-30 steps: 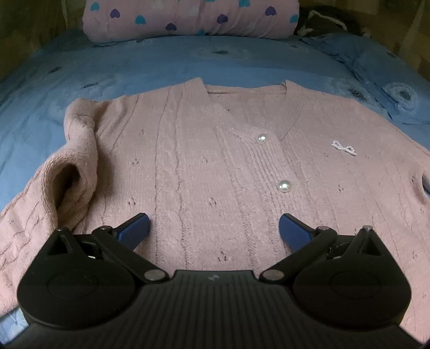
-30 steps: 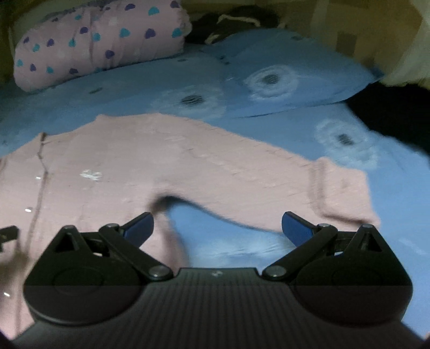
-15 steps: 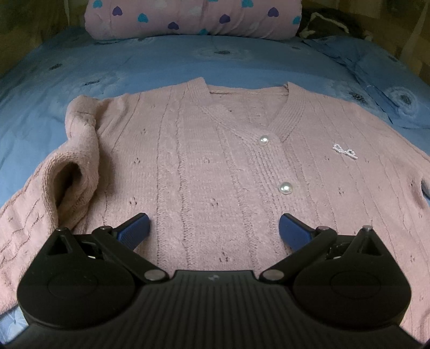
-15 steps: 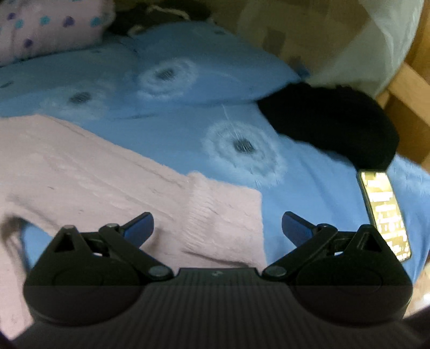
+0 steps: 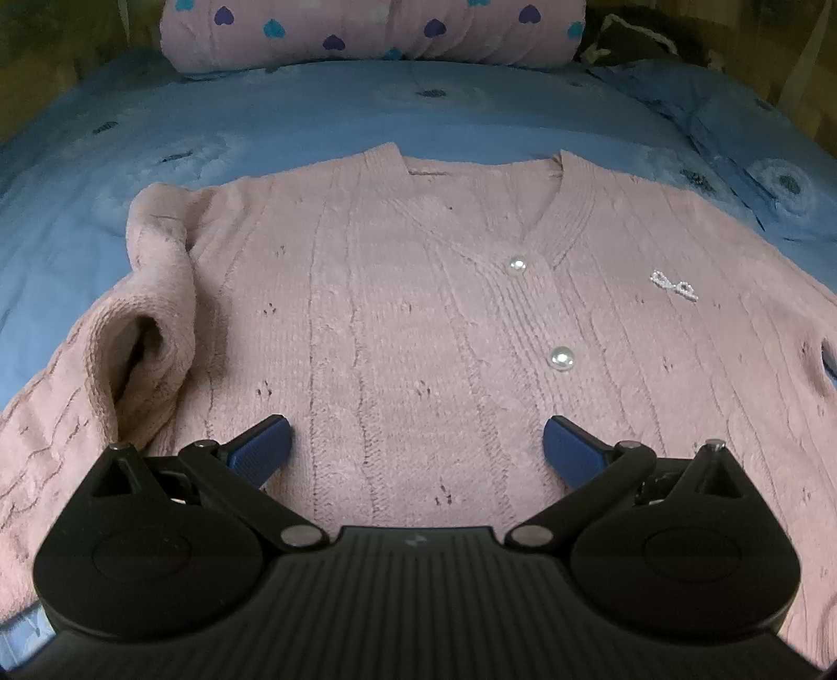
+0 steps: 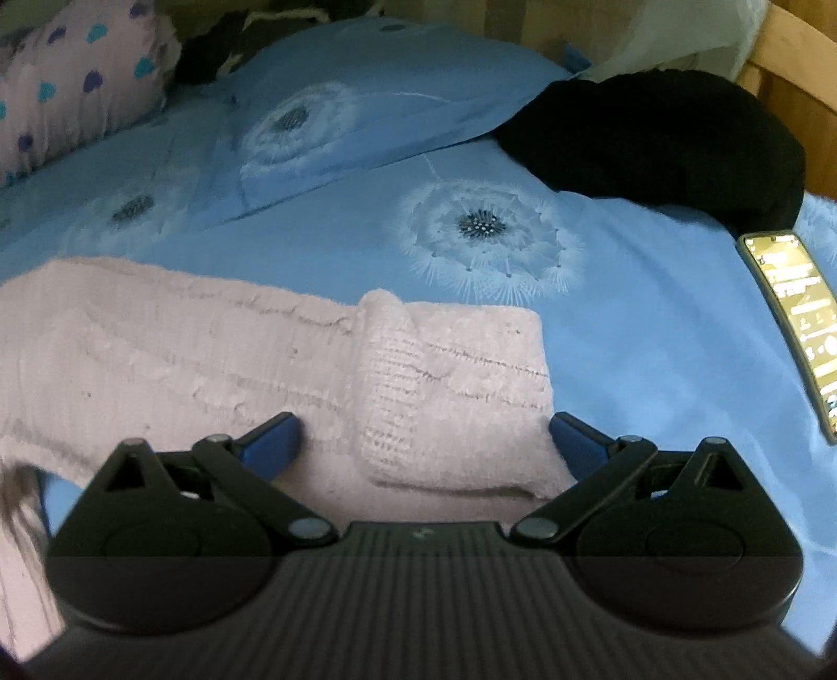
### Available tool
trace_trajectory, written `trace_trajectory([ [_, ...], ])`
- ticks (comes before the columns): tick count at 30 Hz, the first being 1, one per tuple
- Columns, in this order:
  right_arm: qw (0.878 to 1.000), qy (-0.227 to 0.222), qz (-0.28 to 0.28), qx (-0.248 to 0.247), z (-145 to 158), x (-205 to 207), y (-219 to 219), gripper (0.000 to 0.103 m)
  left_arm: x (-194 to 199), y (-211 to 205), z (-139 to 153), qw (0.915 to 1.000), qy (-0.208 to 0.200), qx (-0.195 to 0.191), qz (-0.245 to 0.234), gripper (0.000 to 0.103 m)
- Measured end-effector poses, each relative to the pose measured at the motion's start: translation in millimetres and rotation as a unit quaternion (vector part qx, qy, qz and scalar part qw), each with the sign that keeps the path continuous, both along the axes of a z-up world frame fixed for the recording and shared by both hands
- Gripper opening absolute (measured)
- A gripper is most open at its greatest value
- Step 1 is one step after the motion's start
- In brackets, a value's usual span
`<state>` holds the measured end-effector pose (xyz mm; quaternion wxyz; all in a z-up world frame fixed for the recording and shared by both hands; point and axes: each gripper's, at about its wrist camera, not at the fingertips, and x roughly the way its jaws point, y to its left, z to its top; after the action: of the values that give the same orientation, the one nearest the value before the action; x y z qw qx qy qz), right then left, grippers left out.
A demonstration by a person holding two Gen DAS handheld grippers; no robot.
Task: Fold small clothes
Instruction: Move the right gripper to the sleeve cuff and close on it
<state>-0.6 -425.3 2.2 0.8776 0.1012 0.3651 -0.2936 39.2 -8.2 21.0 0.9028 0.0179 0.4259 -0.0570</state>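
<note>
A pink knit cardigan (image 5: 418, 314) with pearl buttons lies front up on the blue bed sheet (image 5: 366, 115). Its left sleeve (image 5: 141, 361) is bunched in a fold at the left. My left gripper (image 5: 417, 450) is open and empty, low over the cardigan's lower front. In the right wrist view the right sleeve (image 6: 209, 355) stretches out flat, and its ribbed cuff (image 6: 455, 387) lies between the fingers of my right gripper (image 6: 423, 439), which is open. I cannot tell whether the pads touch the cuff.
A pink pillow with hearts (image 5: 366, 31) lies at the bed's head. A blue pillow (image 6: 366, 104), a black garment (image 6: 664, 141) and a lit phone (image 6: 795, 324) lie right of the sleeve. A wooden bed frame (image 6: 795, 63) borders the far right.
My right gripper has swung right along the sleeve and now frames the cuff, closer than before. My left gripper has barely moved, drawing back slightly over the cardigan.
</note>
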Motion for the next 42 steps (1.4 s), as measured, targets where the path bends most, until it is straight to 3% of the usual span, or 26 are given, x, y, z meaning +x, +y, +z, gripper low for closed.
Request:
trace_trajectory([
  [7,1.000,-0.027,0.007,0.005,-4.4,3.3,-1.3,0.103,0.3,2.0,1.1,0.9999,0.006,0.004,-0.009,0.103],
  [20,1.000,-0.028,0.011,-0.002,-6.3,6.7,2.9,0.100,-2.8,2.8,2.3,0.9999,0.010,0.003,-0.012,0.103],
  [26,0.999,-0.038,0.013,-0.010,0.6,3.6,11.4,0.066,-1.9,4.6,3.5,0.9998,0.013,-0.012,-0.011,0.103],
  [31,0.997,-0.064,-0.008,0.033,8.5,-4.7,0.4,0.038,-0.7,6.4,6.6,0.9995,0.015,-0.026,-0.011,0.103],
  [34,0.995,-0.080,-0.012,0.052,16.8,-10.2,-3.9,0.029,-0.6,9.6,7.9,0.9993,0.018,-0.033,-0.008,0.103],
  [42,0.994,-0.090,0.007,0.055,41.4,-9.2,9.4,0.028,-4.0,18.2,10.9,0.9994,0.012,-0.032,0.001,0.103],
])
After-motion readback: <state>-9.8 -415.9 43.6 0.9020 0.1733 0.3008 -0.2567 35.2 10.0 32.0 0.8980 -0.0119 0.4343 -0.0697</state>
